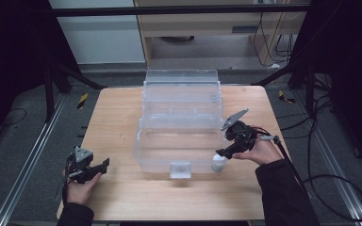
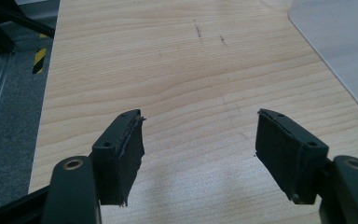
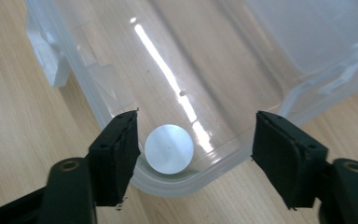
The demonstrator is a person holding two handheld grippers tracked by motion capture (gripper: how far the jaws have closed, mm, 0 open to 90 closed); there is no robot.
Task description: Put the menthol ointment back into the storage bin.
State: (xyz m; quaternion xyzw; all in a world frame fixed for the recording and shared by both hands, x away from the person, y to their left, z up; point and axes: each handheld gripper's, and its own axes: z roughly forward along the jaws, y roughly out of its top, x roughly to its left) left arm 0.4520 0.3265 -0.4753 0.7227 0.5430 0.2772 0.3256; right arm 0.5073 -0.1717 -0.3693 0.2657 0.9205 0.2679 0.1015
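Note:
A clear plastic box (image 1: 179, 101) stands in the middle of the wooden table (image 1: 122, 113) with its lid tipped open at the back. A small white round-topped container (image 1: 218, 162) stands at the box's front right corner; I cannot tell if it is inside the wall or just outside. My right gripper (image 1: 220, 153) hangs open just above it. In the right gripper view the white top (image 3: 169, 148) lies close to one jaw, untouched, over the box rim (image 3: 191, 179). My left gripper (image 1: 104, 164) is open over bare wood at the front left (image 2: 198, 140).
A white latch (image 1: 180, 169) sticks out from the box's front wall. In the left gripper view a corner of the clear box (image 2: 340, 42) shows far off. Dark frame legs and cables surround the table; bare wood lies left of the box.

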